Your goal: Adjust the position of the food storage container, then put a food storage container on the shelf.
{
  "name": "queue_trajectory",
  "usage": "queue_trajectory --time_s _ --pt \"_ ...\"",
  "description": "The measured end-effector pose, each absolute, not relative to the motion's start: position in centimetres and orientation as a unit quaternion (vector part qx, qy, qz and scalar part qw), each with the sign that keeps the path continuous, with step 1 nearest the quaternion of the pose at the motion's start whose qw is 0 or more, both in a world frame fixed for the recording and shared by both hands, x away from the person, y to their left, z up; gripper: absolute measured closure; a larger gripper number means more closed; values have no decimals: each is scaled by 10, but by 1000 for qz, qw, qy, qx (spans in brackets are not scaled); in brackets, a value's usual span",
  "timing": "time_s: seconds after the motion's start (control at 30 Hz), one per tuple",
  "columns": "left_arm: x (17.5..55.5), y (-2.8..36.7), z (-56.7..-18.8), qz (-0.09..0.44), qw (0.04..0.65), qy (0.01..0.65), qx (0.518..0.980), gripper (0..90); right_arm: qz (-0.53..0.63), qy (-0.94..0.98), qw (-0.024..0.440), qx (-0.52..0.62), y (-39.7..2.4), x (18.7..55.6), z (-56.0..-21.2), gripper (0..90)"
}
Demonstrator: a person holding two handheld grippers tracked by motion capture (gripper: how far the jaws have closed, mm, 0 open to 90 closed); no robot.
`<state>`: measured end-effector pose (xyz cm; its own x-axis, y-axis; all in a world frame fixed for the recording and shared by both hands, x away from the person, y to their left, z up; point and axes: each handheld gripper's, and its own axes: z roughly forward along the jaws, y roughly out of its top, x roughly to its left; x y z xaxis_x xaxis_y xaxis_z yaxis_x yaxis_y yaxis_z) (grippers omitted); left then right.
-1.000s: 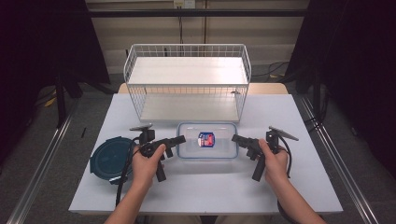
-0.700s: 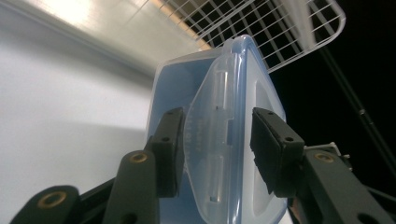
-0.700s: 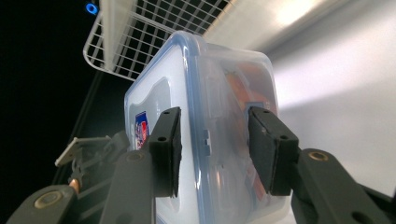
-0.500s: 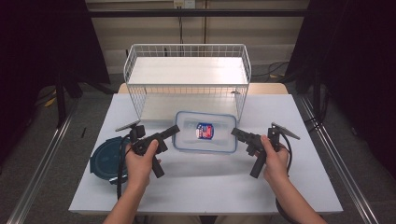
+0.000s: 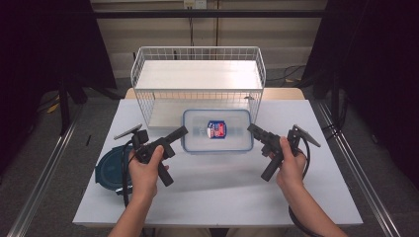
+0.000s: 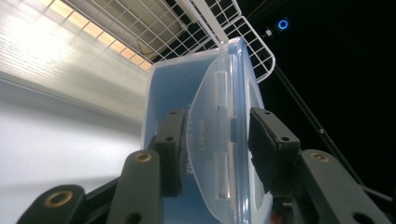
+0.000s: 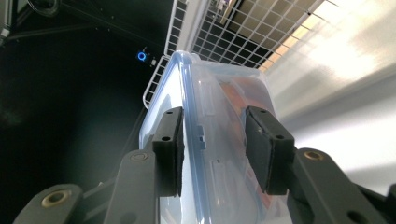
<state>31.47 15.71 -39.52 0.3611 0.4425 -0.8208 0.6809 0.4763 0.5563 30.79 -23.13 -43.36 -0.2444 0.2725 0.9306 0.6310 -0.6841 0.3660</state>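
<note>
The clear plastic container (image 5: 216,131) sat just in front of the white wire basket (image 5: 197,79), its short ends between the left tongs (image 5: 182,132) and the right tongs (image 5: 251,129). Both tongs stood apart, each straddling a lid latch flap without clamping. The box appeared rigid, smooth, probably slippery and light; its latch flaps and rim offered the surest hold. A dark round lid (image 5: 109,165) lay left of the container.
</note>
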Motion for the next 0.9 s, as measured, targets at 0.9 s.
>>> queue_trajectory --time_s 0.9 --pt "335 164 -348 -84 689 549 466 586 -723 -371 102 -574 -219 331 -375 597"
